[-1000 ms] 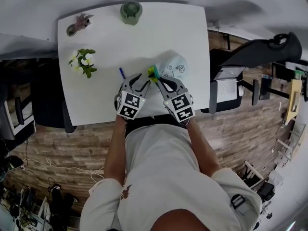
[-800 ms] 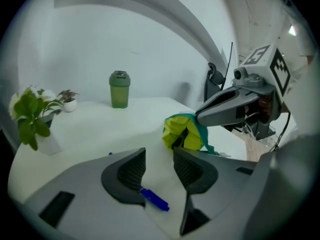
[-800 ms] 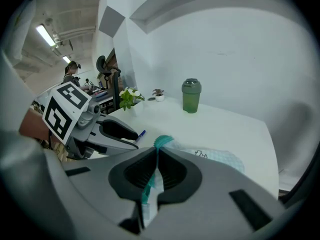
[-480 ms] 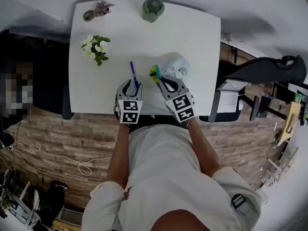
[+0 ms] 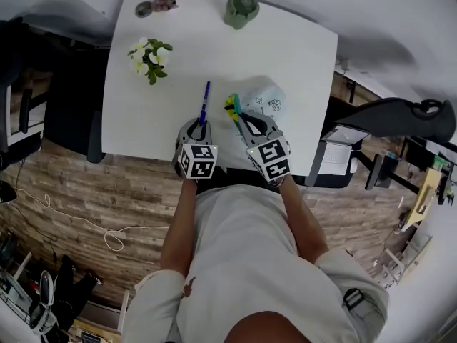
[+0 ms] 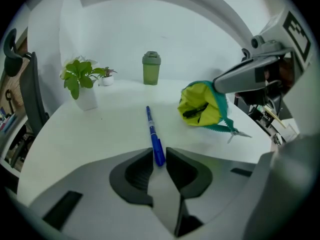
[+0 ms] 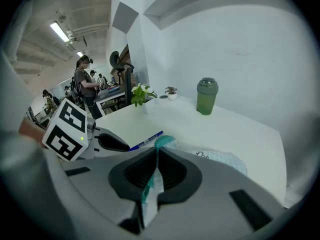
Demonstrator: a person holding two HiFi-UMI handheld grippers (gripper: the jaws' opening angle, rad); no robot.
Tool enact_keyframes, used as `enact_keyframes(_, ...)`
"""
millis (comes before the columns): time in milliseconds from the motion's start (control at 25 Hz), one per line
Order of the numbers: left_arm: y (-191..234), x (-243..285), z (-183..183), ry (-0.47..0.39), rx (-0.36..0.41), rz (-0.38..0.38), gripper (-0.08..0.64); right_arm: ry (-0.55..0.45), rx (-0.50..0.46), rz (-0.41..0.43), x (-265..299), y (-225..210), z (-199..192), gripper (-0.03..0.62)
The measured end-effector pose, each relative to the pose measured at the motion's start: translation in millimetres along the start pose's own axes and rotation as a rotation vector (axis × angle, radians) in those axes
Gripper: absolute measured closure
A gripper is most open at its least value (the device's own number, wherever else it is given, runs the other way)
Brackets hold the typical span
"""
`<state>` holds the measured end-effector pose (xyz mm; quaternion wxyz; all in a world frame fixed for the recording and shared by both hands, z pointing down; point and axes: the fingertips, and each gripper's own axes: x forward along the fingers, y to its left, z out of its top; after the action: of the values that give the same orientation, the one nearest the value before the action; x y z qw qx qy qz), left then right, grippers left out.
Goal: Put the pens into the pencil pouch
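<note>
Wood floor (image 5: pixel 107 191), lower left. White table (image 5: pixel 285 56), upper centre; dark chair (image 5: pixel 64 113) at its left. Pouch (image 5: pixel 263 100) on table, centre-right. Blue pen (image 5: pixel 205 100) lies just left of pouch. Left gripper (image 5: pixel 202 123) angled down, jaws closing on pen's near end. Right gripper (image 5: pixel 238 116) angled down, jaws pinched on pouch's teal rim.

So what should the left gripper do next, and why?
Probably lift the blue pen toward the pouch: the left gripper is closing its jaws on it where it lies on the table, and the right gripper pinches the pouch's edge, mouth open.
</note>
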<state>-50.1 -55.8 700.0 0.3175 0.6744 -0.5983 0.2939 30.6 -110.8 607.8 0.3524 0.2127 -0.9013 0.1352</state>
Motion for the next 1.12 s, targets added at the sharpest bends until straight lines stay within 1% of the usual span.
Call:
enact_keyframes(40, 0, 0, 0, 0.002, -0.004, -0.004, 0.5, -0.002, -0.001, 0.0, 0, 0, 0, 0.577)
enact_keyframes(80, 0, 0, -1, 0.005, -0.009, -0.01, 0.507, -0.005, 0.0, 0.0, 0, -1, 0, 0.577)
enact_keyframes(240, 4, -6, -1, 0.006, -0.015, -0.038, 0.511, -0.016, 0.012, -0.009, -1, -1, 1, 0.577)
enact_keyframes(320, 6, -12, 1, -0.002, -0.006, -0.06, 0.511, -0.021, 0.021, -0.017, -2, -2, 1, 0.577)
enact_keyframes(400, 8, -21, 4, -0.014, 0.021, -0.086, 0.511, -0.026, 0.029, -0.027, -3, -3, 2, 0.577)
enact_keyframes(480, 8, -32, 7, -0.025, 0.057, -0.119, 0.511, -0.031, 0.037, -0.035, -5, -4, 2, 0.577)
enact_keyframes(640, 4, -54, 12, -0.034, 0.148, -0.209, 0.511, -0.039, 0.057, -0.06, -11, -6, 3, 0.577)
enact_keyframes(960, -10, -75, 15, -0.009, 0.382, -0.374, 0.511, -0.059, 0.107, -0.117, -17, -11, 6, 0.577)
enact_keyframes(1120, -23, -71, 15, 0.006, 0.438, -0.442, 0.511, -0.059, 0.12, -0.136, -18, -10, 5, 0.577)
